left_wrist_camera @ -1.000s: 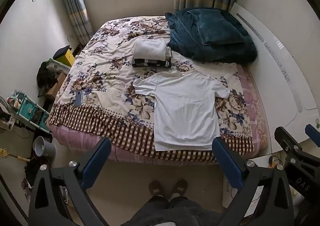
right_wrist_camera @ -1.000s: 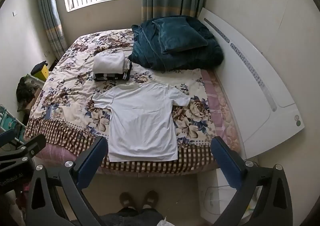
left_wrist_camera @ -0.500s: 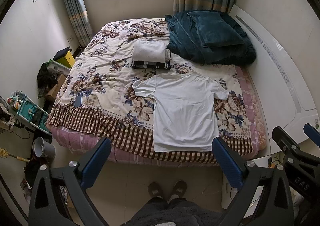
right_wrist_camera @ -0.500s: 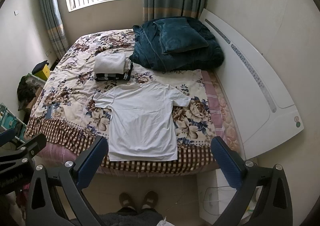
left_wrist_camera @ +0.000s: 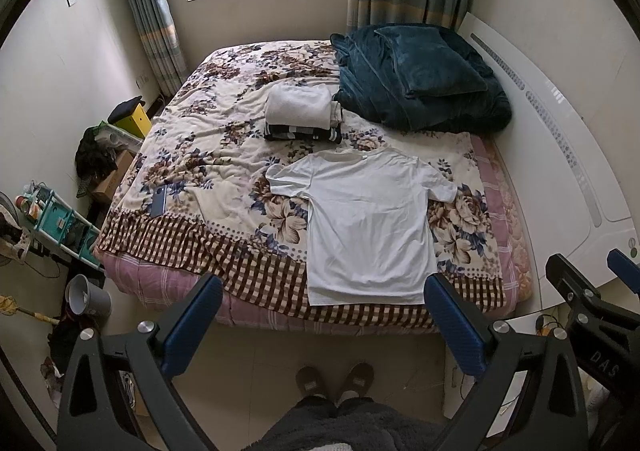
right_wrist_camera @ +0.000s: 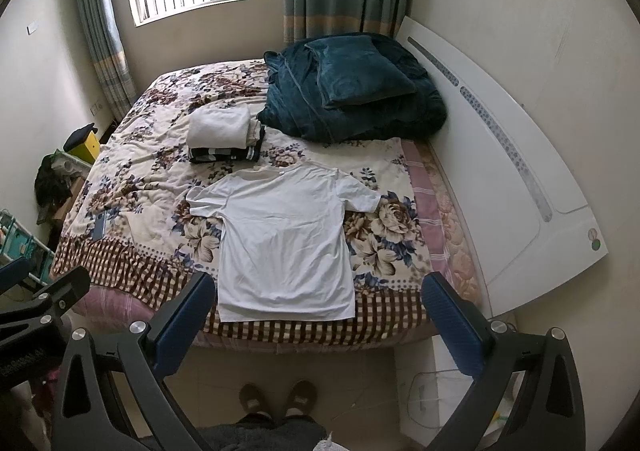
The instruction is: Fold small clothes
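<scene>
A white T-shirt (left_wrist_camera: 368,219) lies flat and spread out on the floral bedspread (left_wrist_camera: 224,155), hem toward the bed's near edge; it also shows in the right wrist view (right_wrist_camera: 284,239). A stack of folded clothes (left_wrist_camera: 302,113), white on top and dark striped below, sits behind it and shows in the right wrist view (right_wrist_camera: 224,135) too. My left gripper (left_wrist_camera: 322,315) is open and empty, held above the floor in front of the bed. My right gripper (right_wrist_camera: 316,311) is open and empty, also short of the bed edge.
A dark teal blanket and pillow (left_wrist_camera: 420,79) lie at the head of the bed by the white headboard (left_wrist_camera: 560,155). A phone (left_wrist_camera: 159,205) lies on the bedspread's left side. Clutter, a teal rack (left_wrist_camera: 60,227) and a grey bucket (left_wrist_camera: 86,295) stand left. My slippered feet (left_wrist_camera: 334,379) stand on the tiled floor.
Both grippers have drawn back and slightly up from the bed, so the bed and shirt look a little smaller and farther. Nothing on the bed has moved.
</scene>
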